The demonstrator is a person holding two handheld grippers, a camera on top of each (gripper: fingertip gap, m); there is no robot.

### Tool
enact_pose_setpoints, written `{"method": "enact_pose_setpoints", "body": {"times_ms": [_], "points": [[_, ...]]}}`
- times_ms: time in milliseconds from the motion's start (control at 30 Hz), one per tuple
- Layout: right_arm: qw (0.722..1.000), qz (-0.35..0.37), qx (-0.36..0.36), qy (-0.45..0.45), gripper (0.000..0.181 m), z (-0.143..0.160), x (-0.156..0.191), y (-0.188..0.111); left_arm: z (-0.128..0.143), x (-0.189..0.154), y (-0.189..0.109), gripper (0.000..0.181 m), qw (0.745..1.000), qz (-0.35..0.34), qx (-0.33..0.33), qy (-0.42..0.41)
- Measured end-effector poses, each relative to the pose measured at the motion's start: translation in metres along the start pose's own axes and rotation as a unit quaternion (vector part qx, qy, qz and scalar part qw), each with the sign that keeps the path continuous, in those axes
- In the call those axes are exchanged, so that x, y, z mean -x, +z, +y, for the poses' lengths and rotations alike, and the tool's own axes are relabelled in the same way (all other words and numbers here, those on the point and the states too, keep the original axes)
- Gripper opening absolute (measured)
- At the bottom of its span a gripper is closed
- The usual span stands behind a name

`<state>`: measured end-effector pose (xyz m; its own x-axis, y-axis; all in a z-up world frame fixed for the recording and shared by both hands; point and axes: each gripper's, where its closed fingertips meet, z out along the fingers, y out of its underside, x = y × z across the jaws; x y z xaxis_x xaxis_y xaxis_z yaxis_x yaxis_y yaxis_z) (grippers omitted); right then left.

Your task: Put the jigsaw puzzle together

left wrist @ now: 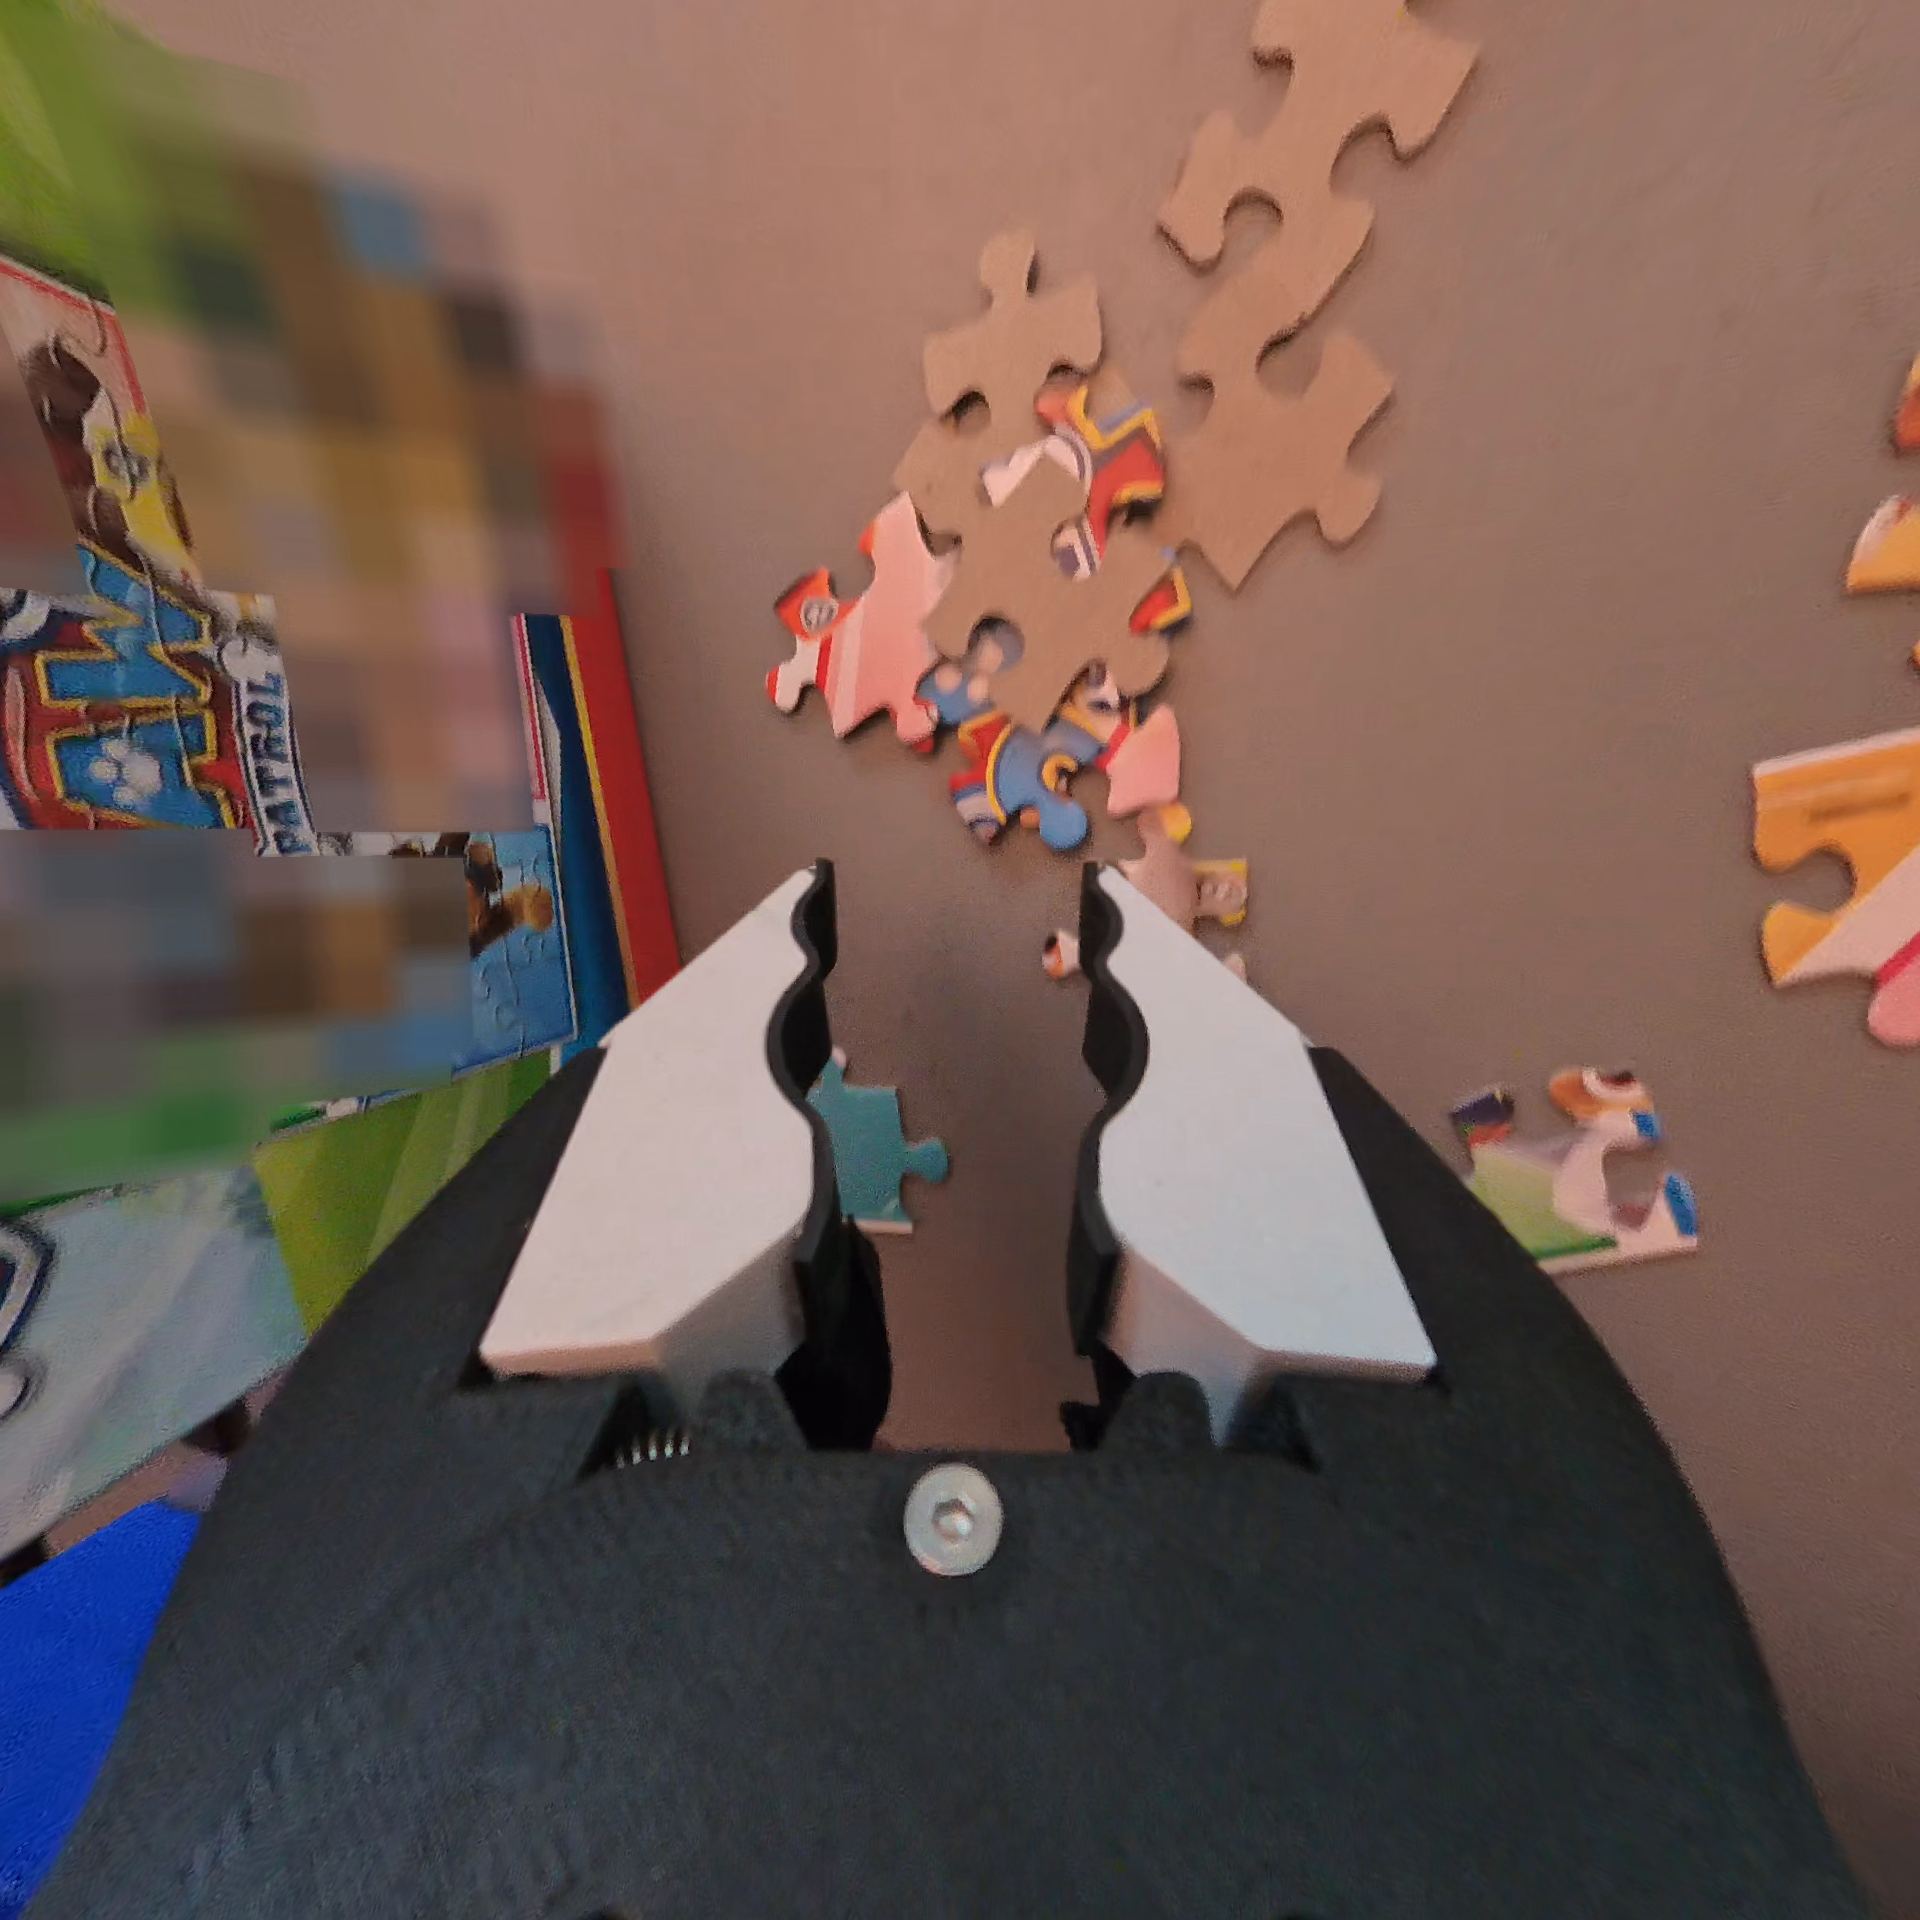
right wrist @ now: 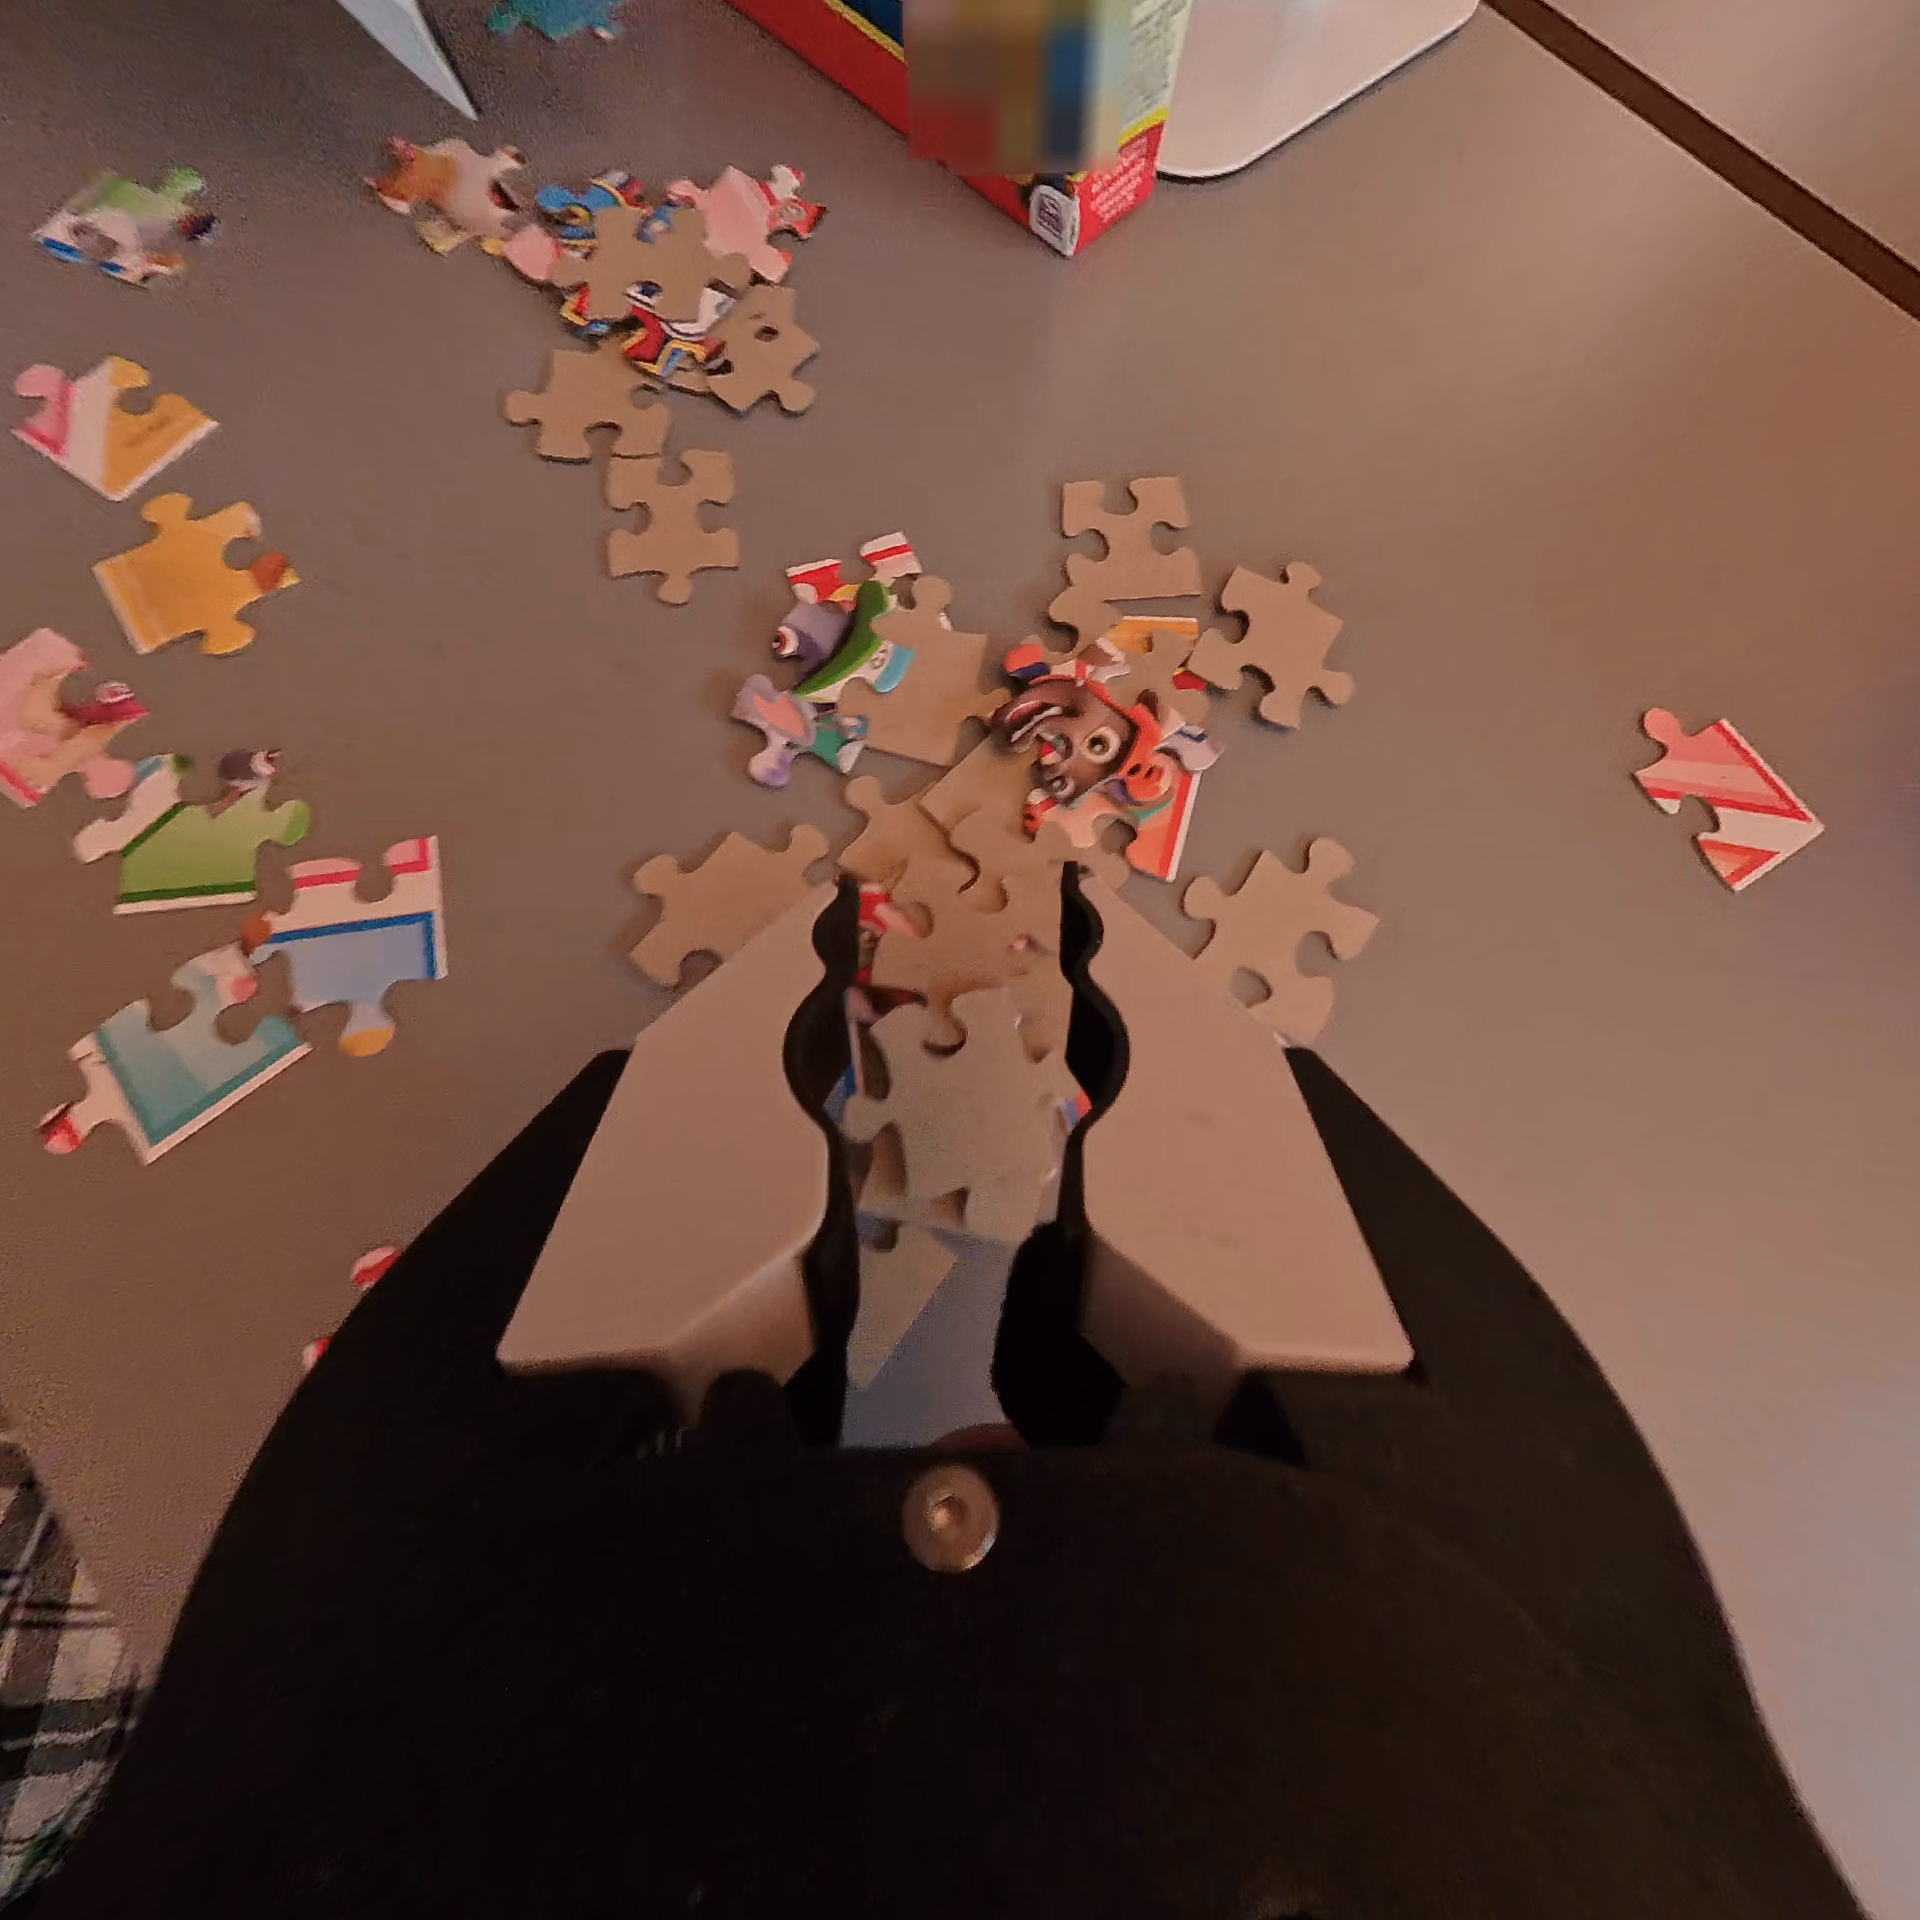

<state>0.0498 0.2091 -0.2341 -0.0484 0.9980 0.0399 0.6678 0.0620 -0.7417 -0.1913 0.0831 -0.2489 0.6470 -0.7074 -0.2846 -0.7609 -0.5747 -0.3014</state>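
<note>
Two grippers work over a grey table strewn with jigsaw pieces.

From the left wrist view, the left gripper (left wrist: 956, 883) has its jaws spread apart with nothing between them, hanging above the table (left wrist: 1507, 644). A teal piece (left wrist: 878, 1153) lies just beside its left finger. Ahead sits a heap of pieces (left wrist: 1049, 582), some face down and brown, some showing colour. The puzzle box (left wrist: 603, 790) stands to the left of the heap. An orange piece (left wrist: 1839, 852) lies off to the right.

From the right wrist view, the right gripper (right wrist: 956, 894) is parted about as wide, and a face-down piece (right wrist: 966, 1122) sits between its fingers; I cannot tell whether they are gripping it. Beyond the tips lies a second heap (right wrist: 1039, 748), partly overlapping. A striped red piece (right wrist: 1730, 800) lies alone, well apart to the right. Colourful pieces, among them a green one (right wrist: 197, 842), spread towards the table's left edge. The box's red corner (right wrist: 1081, 187) shows at the far side.
</note>
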Motion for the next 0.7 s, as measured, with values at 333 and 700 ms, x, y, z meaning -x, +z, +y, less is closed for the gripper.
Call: {"method": "enact_pose_setpoints", "body": {"times_ms": [333,700], "points": [[0.996,0.021,0.073,0.040,0.048,-0.026,-0.077,0.065,-0.026,-0.007,0.019,0.047,0.997,0.010,-0.061,-0.045],[0.993,-0.020,0.107,0.053,0.003,-0.025,-0.083,0.093,-0.027,-0.005,0.019,0.047,0.993,0.011,-0.095,-0.071]]}}
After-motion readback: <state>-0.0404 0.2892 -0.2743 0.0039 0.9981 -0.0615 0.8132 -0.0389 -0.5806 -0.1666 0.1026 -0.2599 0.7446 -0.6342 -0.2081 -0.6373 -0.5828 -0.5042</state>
